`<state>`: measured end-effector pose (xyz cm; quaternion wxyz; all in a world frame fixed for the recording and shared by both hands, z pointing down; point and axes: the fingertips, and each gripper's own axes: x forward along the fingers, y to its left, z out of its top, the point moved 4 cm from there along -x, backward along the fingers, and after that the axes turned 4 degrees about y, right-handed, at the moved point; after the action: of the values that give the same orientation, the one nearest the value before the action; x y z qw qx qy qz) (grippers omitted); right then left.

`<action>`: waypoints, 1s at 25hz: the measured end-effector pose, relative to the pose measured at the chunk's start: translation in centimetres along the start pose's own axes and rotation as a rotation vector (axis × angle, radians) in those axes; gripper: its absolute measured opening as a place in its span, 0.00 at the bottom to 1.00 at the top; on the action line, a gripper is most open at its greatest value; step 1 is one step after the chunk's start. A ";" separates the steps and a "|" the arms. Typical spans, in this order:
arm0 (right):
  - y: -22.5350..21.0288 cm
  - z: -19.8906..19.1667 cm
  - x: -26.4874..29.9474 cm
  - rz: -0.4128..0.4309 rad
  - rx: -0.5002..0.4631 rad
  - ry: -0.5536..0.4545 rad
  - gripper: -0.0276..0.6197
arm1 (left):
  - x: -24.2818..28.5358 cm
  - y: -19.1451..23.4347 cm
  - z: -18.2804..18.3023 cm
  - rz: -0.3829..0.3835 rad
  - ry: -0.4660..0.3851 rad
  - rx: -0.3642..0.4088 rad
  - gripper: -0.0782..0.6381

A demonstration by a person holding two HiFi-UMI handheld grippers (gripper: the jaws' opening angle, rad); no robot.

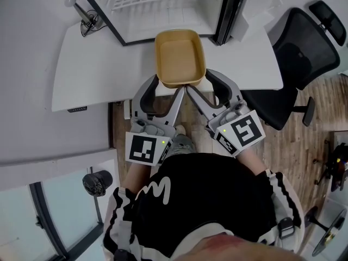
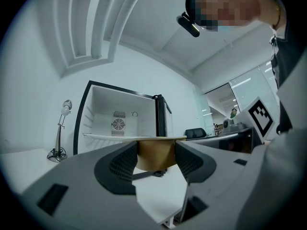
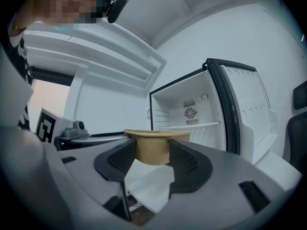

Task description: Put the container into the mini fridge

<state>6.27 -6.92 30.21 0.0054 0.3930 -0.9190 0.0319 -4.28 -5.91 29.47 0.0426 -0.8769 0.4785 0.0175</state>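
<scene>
My left hand-held gripper point(image 1: 165, 86) and right hand-held gripper point(image 1: 204, 84) each clamp near corners of container point(image 1: 179, 56), above table point(image 1: 87, 64). Open mini fridge point(image 1: 163, 4) straight ahead, far side. Container long axis points into it. Both hands equally near.

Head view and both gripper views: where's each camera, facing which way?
Head view: on the person's head, steeply down at table, container, open mini fridge; torso, left tongs, right tongs show.
Left gripper view: on the left tongs, along its jaws toward container and mini fridge; jaws, torso show.
Right gripper view: on the right tongs, same heading; jaws, torso show.
All three share the container, clamped by both tongs.
</scene>
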 end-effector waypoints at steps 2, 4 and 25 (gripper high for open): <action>-0.1 0.4 0.7 -0.001 -0.002 -0.006 0.39 | 0.3 0.7 0.3 -0.001 -0.002 0.005 0.45; -0.2 0.7 1.5 -0.002 -0.004 -0.009 0.39 | 0.6 1.4 0.5 -0.003 -0.003 0.003 0.45; -2.6 2.6 8.3 -0.063 -0.007 -0.033 0.39 | 5.3 8.0 1.3 -0.064 -0.029 0.002 0.45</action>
<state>2.46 -14.87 28.07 -0.0072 0.4223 -0.9062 0.0221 -8.17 -14.50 27.30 0.0507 -0.8914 0.4494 0.0282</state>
